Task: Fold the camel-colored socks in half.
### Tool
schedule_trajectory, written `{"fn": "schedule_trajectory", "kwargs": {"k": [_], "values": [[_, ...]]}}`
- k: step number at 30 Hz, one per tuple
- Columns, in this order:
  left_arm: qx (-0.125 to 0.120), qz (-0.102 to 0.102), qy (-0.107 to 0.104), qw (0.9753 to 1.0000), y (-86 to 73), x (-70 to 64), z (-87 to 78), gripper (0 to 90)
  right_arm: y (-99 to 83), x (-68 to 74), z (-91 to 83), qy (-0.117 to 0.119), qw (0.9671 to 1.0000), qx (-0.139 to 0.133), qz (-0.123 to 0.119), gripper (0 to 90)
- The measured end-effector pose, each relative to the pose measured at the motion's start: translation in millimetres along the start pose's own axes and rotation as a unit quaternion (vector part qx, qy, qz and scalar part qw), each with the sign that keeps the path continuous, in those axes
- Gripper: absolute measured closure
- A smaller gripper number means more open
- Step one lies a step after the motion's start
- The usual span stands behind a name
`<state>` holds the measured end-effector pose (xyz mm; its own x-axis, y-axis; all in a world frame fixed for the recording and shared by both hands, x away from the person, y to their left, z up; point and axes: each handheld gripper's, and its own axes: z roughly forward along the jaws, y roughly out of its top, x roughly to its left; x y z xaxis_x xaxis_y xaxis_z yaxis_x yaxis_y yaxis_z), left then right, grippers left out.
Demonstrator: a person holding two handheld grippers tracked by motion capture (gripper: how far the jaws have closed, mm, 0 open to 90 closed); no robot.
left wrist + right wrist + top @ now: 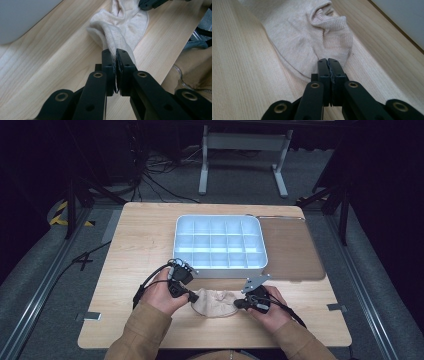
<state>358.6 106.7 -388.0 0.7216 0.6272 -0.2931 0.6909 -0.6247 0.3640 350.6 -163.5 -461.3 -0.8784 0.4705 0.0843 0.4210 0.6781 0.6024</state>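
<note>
Beige sock (216, 303), white tray (220, 270), pale wood table (135, 250)

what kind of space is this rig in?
Likely a lab or recording studio: dark surround, a light wooden table between grey metal floor rails, loose black cables, and a white compartmented plastic tray.

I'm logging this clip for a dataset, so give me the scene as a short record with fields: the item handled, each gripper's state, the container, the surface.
item: beige sock, bunched, lying on the table
left gripper: jaws shut on one end of the sock
right gripper: jaws shut at the sock's other end
container: white divided tray, compartments look empty, just beyond the sock
surface: light wooden table
</note>
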Motion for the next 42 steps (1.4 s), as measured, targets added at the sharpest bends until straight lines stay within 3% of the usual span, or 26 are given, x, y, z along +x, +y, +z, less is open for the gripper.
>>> {"fn": "schedule_trajectory", "kwargs": {"k": [8, 21, 42], "values": [[-0.004, 0.014, -0.007, 0.9999, 14.0, -7.8, 6.5, 85.9, -2.0, 0.4, 0.2, -0.003, 1.0, -0.007, 0.003, 89.8], [0.017, 0.047, -0.012, 0.9987, 39.7, -22.9, 29.8, 85.9, -4.2, 1.4, 0.0, -0.006, 0.9999, -0.013, 0.005, 89.8], [0.034, 0.056, -0.024, 0.9975, 55.6, -28.7, 60.6, 85.7, -4.8, 1.1, 0.1, -0.006, 0.9998, -0.015, 0.007, 89.6]]}}
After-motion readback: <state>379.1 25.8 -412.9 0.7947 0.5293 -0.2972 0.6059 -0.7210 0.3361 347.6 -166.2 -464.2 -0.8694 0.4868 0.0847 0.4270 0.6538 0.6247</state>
